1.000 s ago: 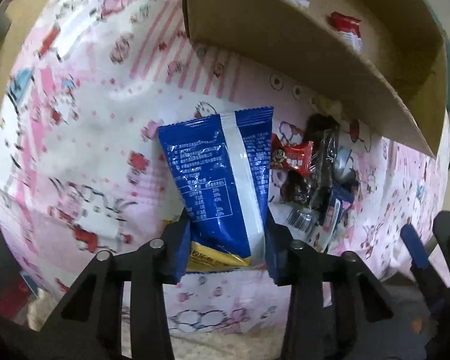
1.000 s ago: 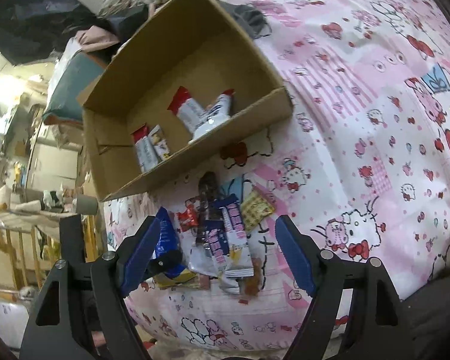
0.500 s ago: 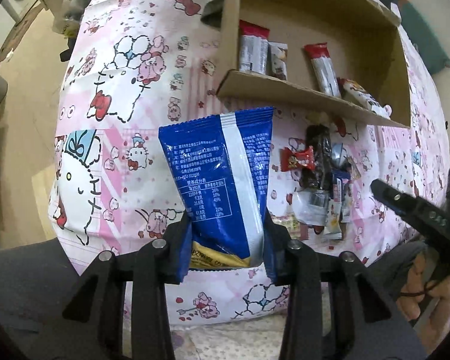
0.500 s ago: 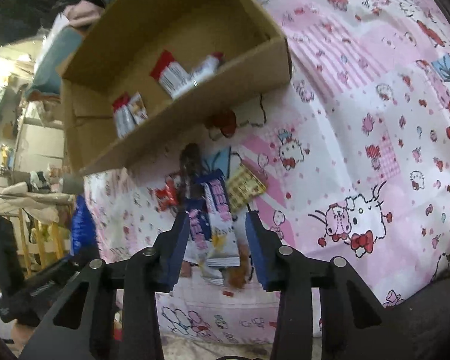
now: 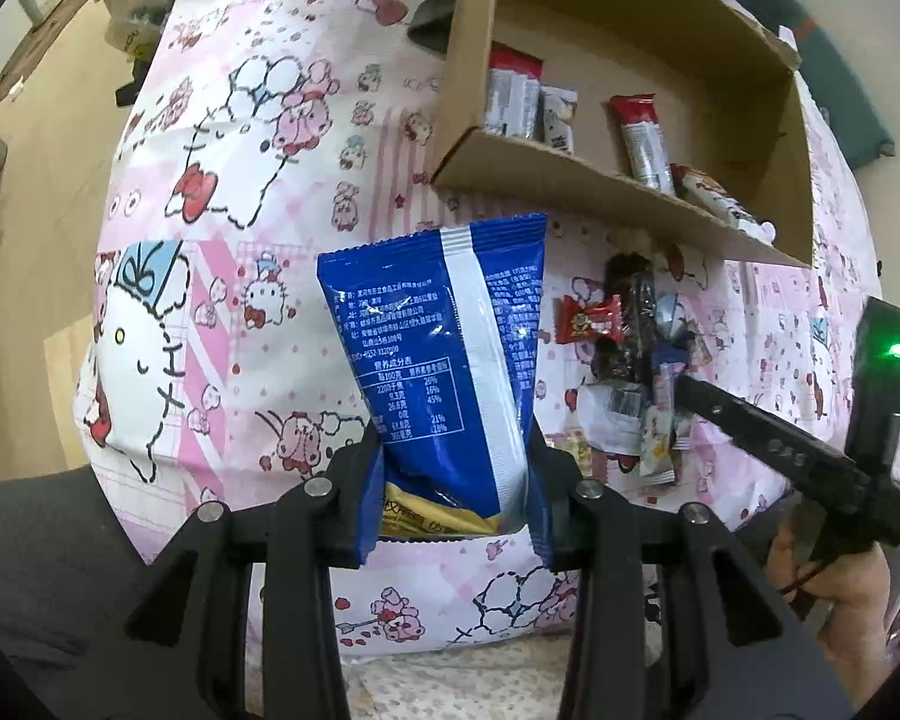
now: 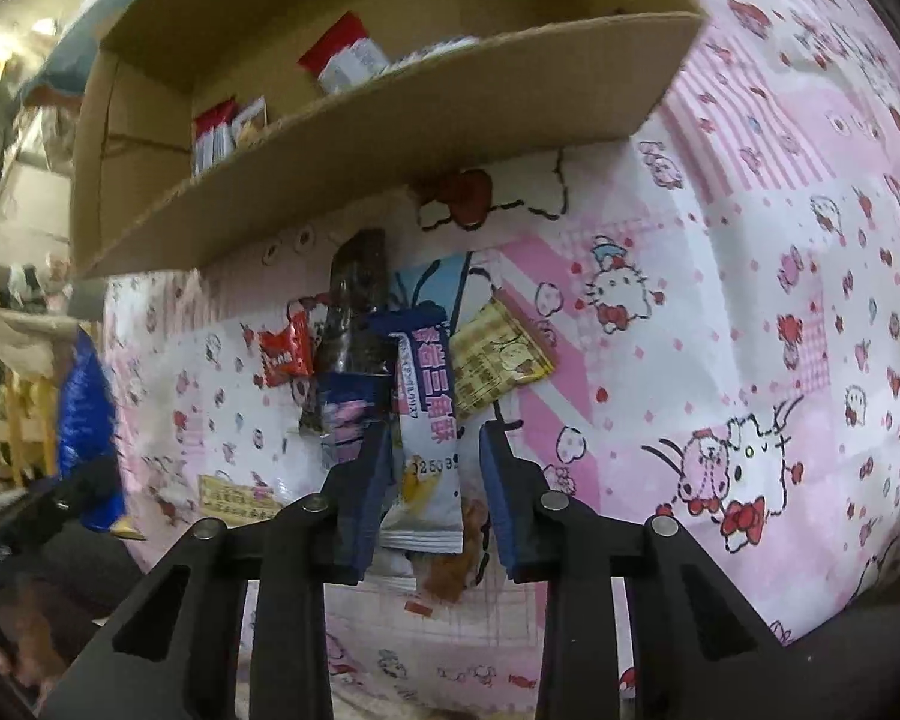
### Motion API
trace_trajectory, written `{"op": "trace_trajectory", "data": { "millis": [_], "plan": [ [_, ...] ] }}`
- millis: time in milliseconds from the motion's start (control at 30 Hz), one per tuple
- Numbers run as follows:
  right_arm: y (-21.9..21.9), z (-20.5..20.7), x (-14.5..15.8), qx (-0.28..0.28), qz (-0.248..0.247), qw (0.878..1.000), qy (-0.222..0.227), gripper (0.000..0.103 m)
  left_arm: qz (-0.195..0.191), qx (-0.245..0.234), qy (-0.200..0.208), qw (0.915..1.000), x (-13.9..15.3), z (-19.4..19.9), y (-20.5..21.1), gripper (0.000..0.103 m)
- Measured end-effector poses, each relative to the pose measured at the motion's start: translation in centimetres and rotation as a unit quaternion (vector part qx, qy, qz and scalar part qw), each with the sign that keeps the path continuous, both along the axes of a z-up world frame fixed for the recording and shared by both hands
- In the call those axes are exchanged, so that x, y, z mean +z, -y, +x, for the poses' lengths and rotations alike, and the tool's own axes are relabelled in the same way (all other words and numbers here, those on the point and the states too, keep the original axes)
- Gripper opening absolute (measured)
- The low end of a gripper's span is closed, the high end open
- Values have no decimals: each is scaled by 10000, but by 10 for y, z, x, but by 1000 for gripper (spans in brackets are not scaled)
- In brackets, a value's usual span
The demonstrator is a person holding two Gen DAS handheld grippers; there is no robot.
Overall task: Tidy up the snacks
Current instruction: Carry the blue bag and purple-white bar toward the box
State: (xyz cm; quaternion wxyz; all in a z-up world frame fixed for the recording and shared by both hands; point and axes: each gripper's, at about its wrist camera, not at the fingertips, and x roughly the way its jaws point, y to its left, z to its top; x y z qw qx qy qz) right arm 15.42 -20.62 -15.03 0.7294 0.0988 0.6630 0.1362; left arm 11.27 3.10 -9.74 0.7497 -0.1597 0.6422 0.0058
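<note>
Above the bed | left gripper (image 5: 453, 498) fingers clamp blue bag (image 5: 444, 348) by its lower end; may slip | right gripper (image 6: 429, 474) fingers straddle white sachet (image 6: 426, 420) in pile, contact unclear; could snag neighbours | cardboard box (image 5: 570, 180) just beyond

The cardboard box (image 5: 600, 192) sat at twelve o'clock on the bedsheet (image 5: 240, 210), wrapped bars (image 5: 642, 138) inside; the loose snack pile (image 6: 390, 372) lay at six o'clock of it.
</note>
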Motion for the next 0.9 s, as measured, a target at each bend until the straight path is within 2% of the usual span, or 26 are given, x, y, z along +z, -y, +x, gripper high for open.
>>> {"op": "trace_trajectory", "data": {
  "millis": [33,67,133,533,800,900],
  "plan": [
    [-2,0,-2,51,-55,10000,-19,28,18,-8,22,10000,1,0,0,35],
    [-2,-1,-3,82,-83,9999,-28,22,23,-17,26,10000,1,0,1,35],
    [-2,-2,-2,126,-155,9998,34,18,-3,-3,-3,10000,0,0,0,35],
    [0,-9,11,133,122,9996,211,18,170,156,33,9997,-1,-2,-5,35],
    [8,-16,31,152,400,9984,360,18,349,266,35,9990,-4,-4,-11,35],
    [9,-20,41,164,569,9972,458,18,391,280,150,9987,2,-5,-11,35]
  ]
}}
